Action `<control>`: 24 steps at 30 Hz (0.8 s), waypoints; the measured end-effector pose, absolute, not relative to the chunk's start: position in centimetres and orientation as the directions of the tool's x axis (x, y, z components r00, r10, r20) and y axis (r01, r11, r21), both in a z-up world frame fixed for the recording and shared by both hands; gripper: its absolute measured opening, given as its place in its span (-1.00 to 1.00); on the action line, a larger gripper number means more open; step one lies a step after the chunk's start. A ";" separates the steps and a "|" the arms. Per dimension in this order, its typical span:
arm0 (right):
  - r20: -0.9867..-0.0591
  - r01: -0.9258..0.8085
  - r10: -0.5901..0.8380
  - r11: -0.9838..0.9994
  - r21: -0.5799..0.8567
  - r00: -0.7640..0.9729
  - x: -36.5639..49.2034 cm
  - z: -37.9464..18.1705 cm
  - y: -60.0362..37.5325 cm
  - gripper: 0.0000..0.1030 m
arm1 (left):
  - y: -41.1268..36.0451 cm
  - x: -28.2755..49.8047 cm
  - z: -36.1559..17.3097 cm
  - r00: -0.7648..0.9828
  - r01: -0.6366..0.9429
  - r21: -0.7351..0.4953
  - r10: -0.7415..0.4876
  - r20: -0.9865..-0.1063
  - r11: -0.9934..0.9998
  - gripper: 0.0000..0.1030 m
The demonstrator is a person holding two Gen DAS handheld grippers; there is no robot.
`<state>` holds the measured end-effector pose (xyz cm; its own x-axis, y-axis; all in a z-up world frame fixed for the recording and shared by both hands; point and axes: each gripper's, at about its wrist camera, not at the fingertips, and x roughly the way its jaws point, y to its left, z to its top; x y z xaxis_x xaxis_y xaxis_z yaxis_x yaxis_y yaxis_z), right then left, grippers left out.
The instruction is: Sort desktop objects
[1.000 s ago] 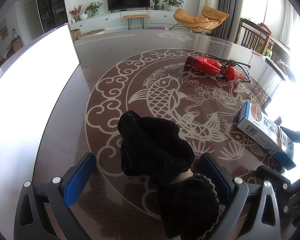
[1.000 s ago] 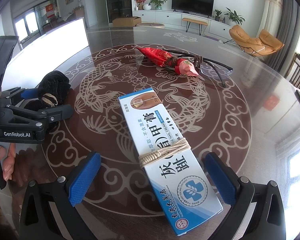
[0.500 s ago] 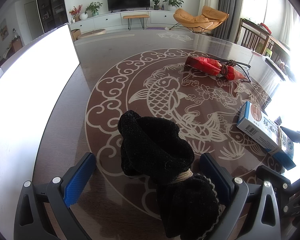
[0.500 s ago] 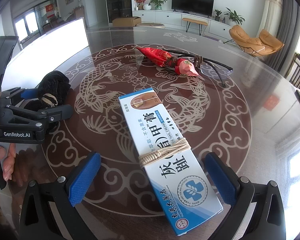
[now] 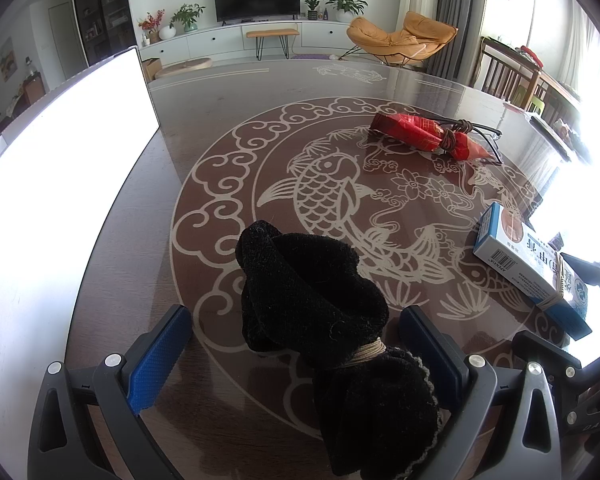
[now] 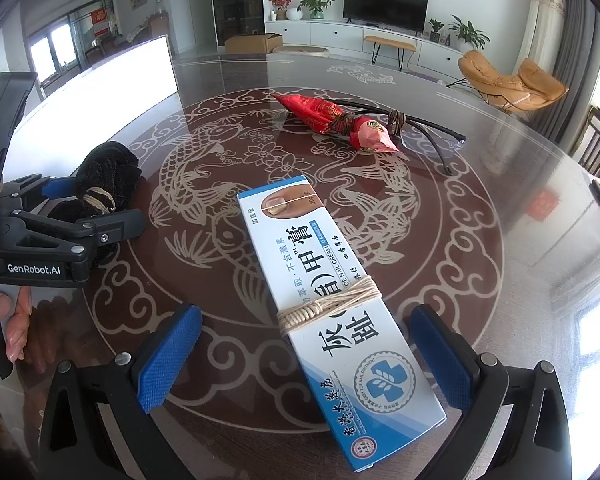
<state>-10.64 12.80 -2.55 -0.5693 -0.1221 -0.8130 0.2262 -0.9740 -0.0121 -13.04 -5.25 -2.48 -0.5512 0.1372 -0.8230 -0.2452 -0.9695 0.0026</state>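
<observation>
Two hand-held grippers, both spread wide, holding nothing. Left hand-held gripper [image 5: 294,354]: black cloth bundle [image 5: 320,304], tied with twine, lying on the desk [image 5: 220,128] between its blue pads. Right hand-held gripper [image 6: 306,354]: blue-and-white ointment box [image 6: 332,280], string-bound, flat between its pads. Further back: red packet [image 6: 332,120] tied to black-framed glasses [image 6: 440,136], mid-desk.
</observation>
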 end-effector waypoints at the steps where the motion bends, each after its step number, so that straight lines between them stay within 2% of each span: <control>1: -0.813 0.226 -0.122 -0.974 -0.012 -0.569 -10.6 -2.6 12.8 1.00 | -5.3 -13.0 -2.5 -0.551 -0.245 0.002 0.137 -0.823 -0.970 1.00; 4: -0.813 0.226 -0.122 -0.974 -0.012 -0.569 -10.6 -2.6 12.8 1.00 | -5.3 -13.1 -2.5 -0.544 -0.259 -0.001 0.147 -0.826 -0.966 1.00; 8: -0.813 0.227 -0.121 -0.974 -0.013 -0.569 -10.6 -2.6 12.8 1.00 | -5.7 -13.5 -2.3 -0.447 -0.407 0.004 0.195 -0.873 -0.914 1.00; 12: -0.817 0.235 -0.129 -0.972 -0.008 -0.562 -10.9 -2.6 12.7 1.00 | -5.3 -14.4 -2.1 -0.407 -0.374 0.007 0.157 -0.900 -0.927 1.00; 13: -0.829 0.254 -0.132 -0.967 -0.013 -0.543 -11.3 -2.7 12.5 1.00 | -5.1 -14.3 -1.9 -0.420 -0.384 0.009 0.166 -0.892 -0.923 0.77; 14: -0.859 0.286 -0.138 -0.958 -0.010 -0.494 -11.9 -2.5 12.4 1.00 | -4.9 -14.0 -1.5 -0.439 -0.396 0.011 0.179 -0.880 -0.918 0.30; 15: -0.893 0.317 -0.135 -0.948 -0.009 -0.429 -12.5 -2.3 12.3 1.00 | -4.7 -13.7 -1.2 -0.449 -0.405 0.011 0.188 -0.874 -0.914 0.06; 16: -0.920 0.334 -0.124 -0.943 -0.008 -0.373 -13.0 -2.2 12.3 1.00 | -4.5 -13.3 -1.0 -0.453 -0.410 0.014 0.190 -0.871 -0.912 -0.31; 21: -0.949 0.370 -0.073 -0.928 -0.048 -0.306 -14.5 -1.2 12.4 0.97 | -4.9 -10.8 -0.9 -0.462 -0.425 -0.008 0.224 -0.858 -0.905 -0.36; 23: -0.953 0.377 -0.085 -0.926 -0.031 -0.290 -14.5 -1.6 12.4 0.62 | -5.6 -9.7 -0.6 -0.463 -0.417 -0.036 0.246 -0.851 -0.908 -0.36; 24: -0.949 0.376 -0.119 -0.927 0.000 -0.293 -14.3 -1.5 12.5 0.32 | -6.1 -9.1 -0.5 -0.468 -0.415 -0.043 0.254 -0.847 -0.909 -0.36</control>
